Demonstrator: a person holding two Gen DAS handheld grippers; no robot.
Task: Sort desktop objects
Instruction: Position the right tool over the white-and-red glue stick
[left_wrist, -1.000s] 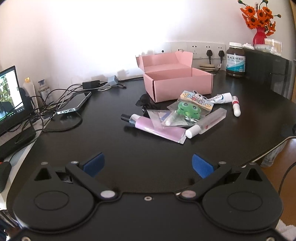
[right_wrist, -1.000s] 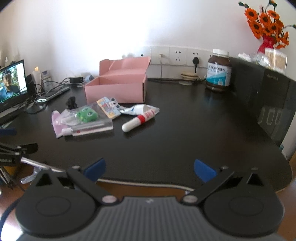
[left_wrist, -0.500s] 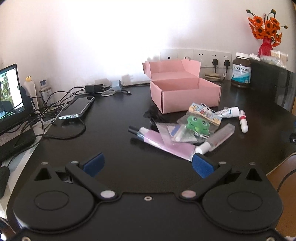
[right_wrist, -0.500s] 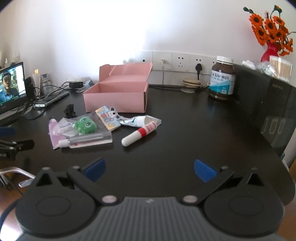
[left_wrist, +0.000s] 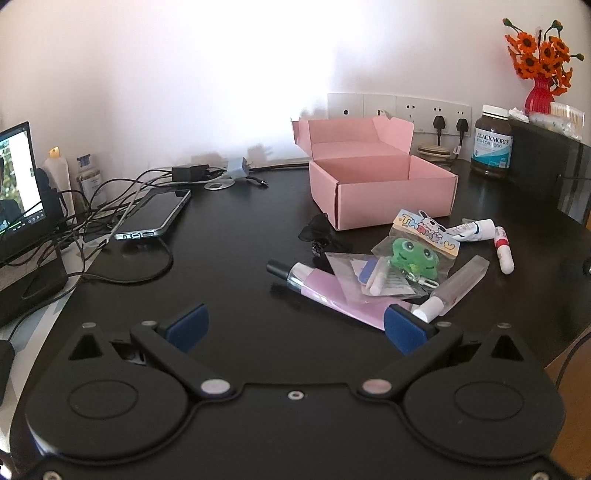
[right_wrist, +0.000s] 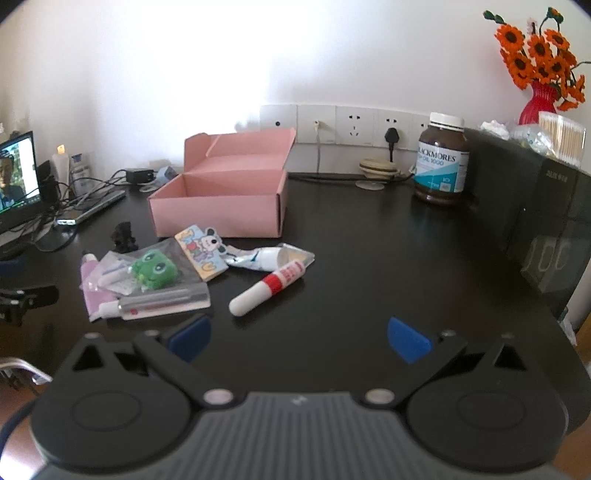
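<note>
Dark desk (left_wrist: 240, 280): pink tube (left_wrist: 325, 291) beside left claw (left_wrist: 295, 326), spread wide.

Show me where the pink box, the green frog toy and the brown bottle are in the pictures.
pink box (right_wrist: 218, 216), right wrist view, on its front wall.
green frog toy (left_wrist: 413, 254), left wrist view, on its face.
brown bottle (right_wrist: 441, 171), right wrist view, on its label.

At the back of the black desk (left_wrist: 229, 295) you see a white row of wall sockets (right_wrist: 351, 125) with a black plug (right_wrist: 392, 137) in one. A brown supplement bottle with a white cap (right_wrist: 441, 158) stands beside a black cabinet (right_wrist: 535, 221), which carries a red vase of orange flowers (right_wrist: 537, 74). To your left lie a dark smartphone (left_wrist: 155, 214), tangled black cables (left_wrist: 92, 206) and a lit screen (left_wrist: 16, 177).
</note>
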